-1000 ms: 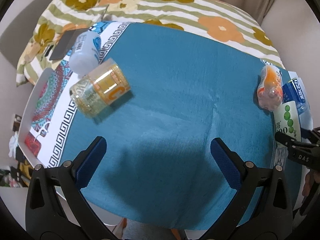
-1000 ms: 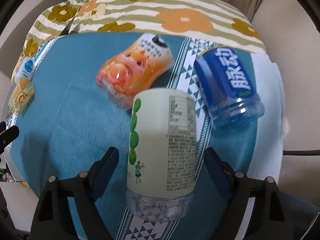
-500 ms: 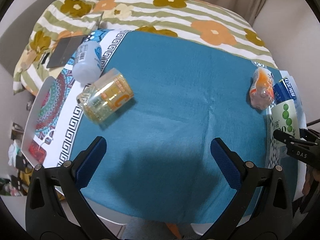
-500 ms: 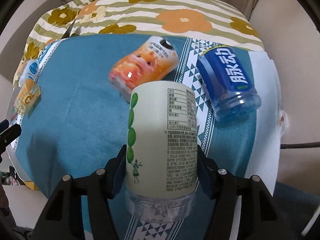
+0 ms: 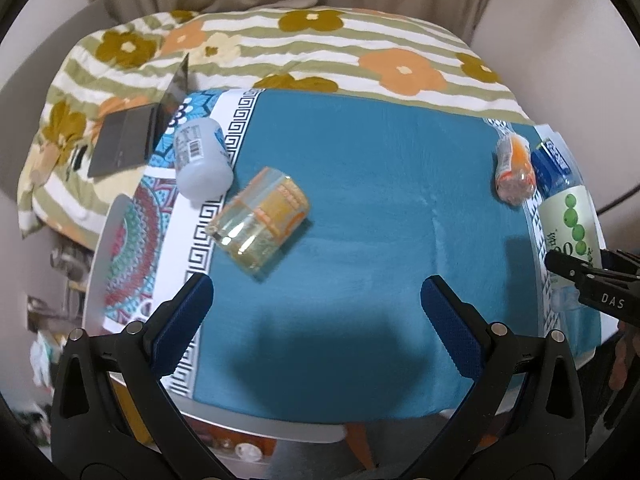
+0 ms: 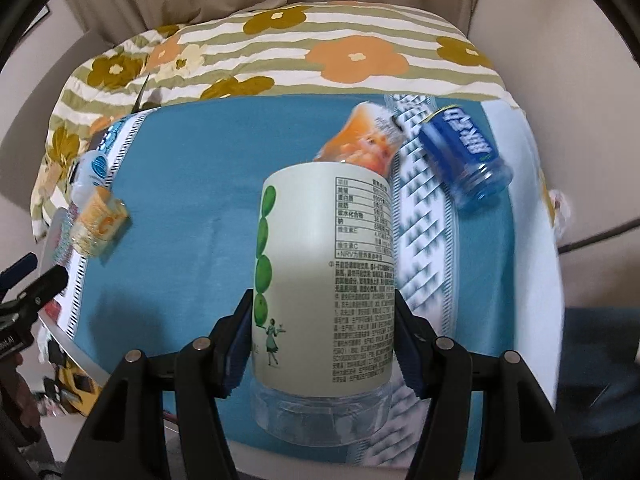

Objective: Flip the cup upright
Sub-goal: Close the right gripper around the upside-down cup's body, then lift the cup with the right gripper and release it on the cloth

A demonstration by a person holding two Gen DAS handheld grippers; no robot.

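Observation:
A white cup with green dots and printed text [image 6: 324, 276] is held between the pads of my right gripper [image 6: 324, 344], which is shut on it; it looks raised off the blue tablecloth [image 6: 192, 184]. The same cup shows at the right edge of the left wrist view [image 5: 572, 224], with the right gripper's finger [image 5: 580, 276] on it. My left gripper [image 5: 316, 308] is open and empty above the cloth near the table's front edge. An orange-and-clear cup [image 5: 260, 224] lies on its side ahead and left of it.
An orange cup [image 6: 360, 144] and a blue cup [image 6: 464, 156] lie on their sides beyond the held cup. A white cup [image 5: 200, 160] lies beside the orange-and-clear one. A dark laptop [image 5: 132, 136] rests on the floral bedding [image 5: 320, 52] behind the table.
My right gripper has closed on the white green-dotted cup and lifted it. My left gripper has drawn back and up, still open.

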